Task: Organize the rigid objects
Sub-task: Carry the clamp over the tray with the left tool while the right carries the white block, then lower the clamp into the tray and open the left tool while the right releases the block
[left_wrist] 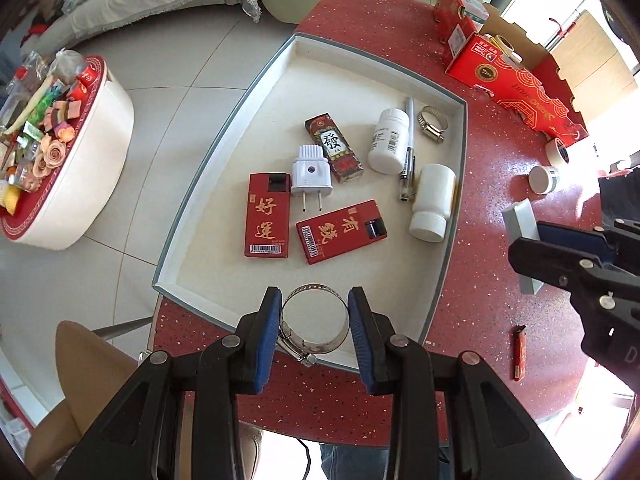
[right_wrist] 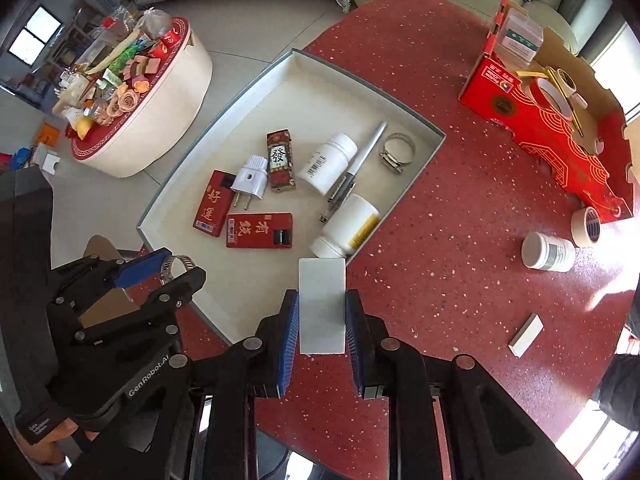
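The hose clamp [left_wrist: 314, 322], a steel ring with its screw housing at the lower left, sits between the blue pads of the left gripper [left_wrist: 315, 316], which is pinching it across its diameter. The ring hangs over the near edge of the white tray [left_wrist: 224, 144], so the tray's open floor lies directly ahead of the fingertips.

The white block [right_wrist: 322, 306], a flat rectangular piece, is pinched by the right gripper [right_wrist: 322, 320] on its two long sides. Its long axis runs straight out along the fingers. Its far end reaches the tray's near right rim, close to the lying white bottle [right_wrist: 346, 226]; the rest is over the red table [right_wrist: 460, 220].

Judgement: both loads are bound for the tray, and the left hand is the nearer, being already over it. The right must travel further in, towards the left of its own view.

Inside the tray lie two red boxes, a white plug [left_wrist: 311, 174], a pen [left_wrist: 408, 148] and a second hose clamp [left_wrist: 432, 122]. Free floor remains at the near end.
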`<state>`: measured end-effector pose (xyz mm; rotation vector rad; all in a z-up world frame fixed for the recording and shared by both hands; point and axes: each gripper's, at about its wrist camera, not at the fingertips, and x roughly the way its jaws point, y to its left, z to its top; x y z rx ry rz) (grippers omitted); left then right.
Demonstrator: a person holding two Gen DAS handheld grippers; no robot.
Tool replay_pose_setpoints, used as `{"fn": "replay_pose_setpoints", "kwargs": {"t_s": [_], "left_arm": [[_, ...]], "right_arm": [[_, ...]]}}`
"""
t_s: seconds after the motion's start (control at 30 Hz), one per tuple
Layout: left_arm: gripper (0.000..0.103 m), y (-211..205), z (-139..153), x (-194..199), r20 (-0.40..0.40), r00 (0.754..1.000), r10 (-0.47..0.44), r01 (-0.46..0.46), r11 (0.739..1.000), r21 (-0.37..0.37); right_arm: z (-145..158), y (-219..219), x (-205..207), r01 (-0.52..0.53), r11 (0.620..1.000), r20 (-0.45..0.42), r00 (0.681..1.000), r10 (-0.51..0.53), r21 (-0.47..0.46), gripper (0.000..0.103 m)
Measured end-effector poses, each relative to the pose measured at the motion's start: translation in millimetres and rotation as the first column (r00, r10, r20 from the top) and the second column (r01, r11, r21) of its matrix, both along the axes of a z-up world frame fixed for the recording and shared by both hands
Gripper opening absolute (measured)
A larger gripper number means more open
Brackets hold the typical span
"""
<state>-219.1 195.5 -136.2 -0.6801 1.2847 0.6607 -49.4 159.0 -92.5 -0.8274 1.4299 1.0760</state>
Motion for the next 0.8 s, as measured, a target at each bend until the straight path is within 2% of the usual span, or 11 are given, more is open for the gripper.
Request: {"fn": "replay_pose_setpoints", "kwargs": {"t_s": [0.27, 0.8], "left_arm": [[0.037, 6.0, -6.1, -6.6, -0.003, 1.0, 0.02, -0.02, 1.0, -0.014], [0.037, 9.5, -12.1, -5.1, -0.006, 1.0, 0.017, -0.017, 1.0, -0.025]], "right_arm": [[-2.1, 11.4, -12.8, -0.039, 0.999, -0.003, 0.999, 0.039, -0.008, 0.024], [-8.3, 14.4, -12.4, -0.029, 0.999, -0.004, 1.0, 0.029, -0.03, 0.024]]}}
